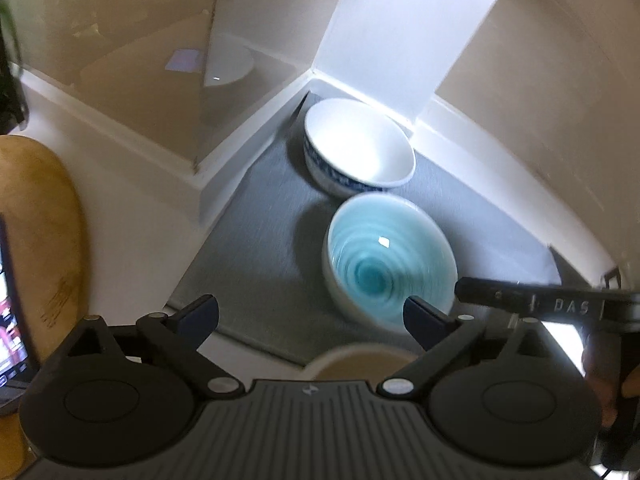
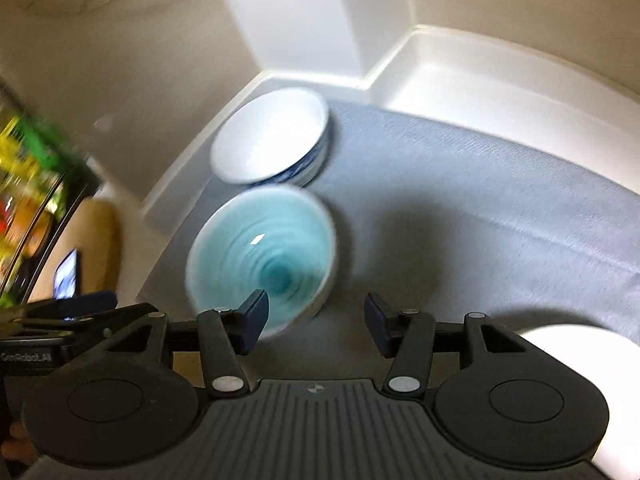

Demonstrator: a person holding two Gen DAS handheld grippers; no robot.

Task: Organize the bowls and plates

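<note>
Home corner: bowls [image 1: 360, 148] on grey mat [image 1: 256, 248], wooden board [image 1: 36, 216].

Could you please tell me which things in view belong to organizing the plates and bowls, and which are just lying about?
Job:
- white bowl with blue outer pattern
- turquoise-glazed ribbed bowl
- grey mat

Lying about:
- tan wooden board
- lit screen
</note>
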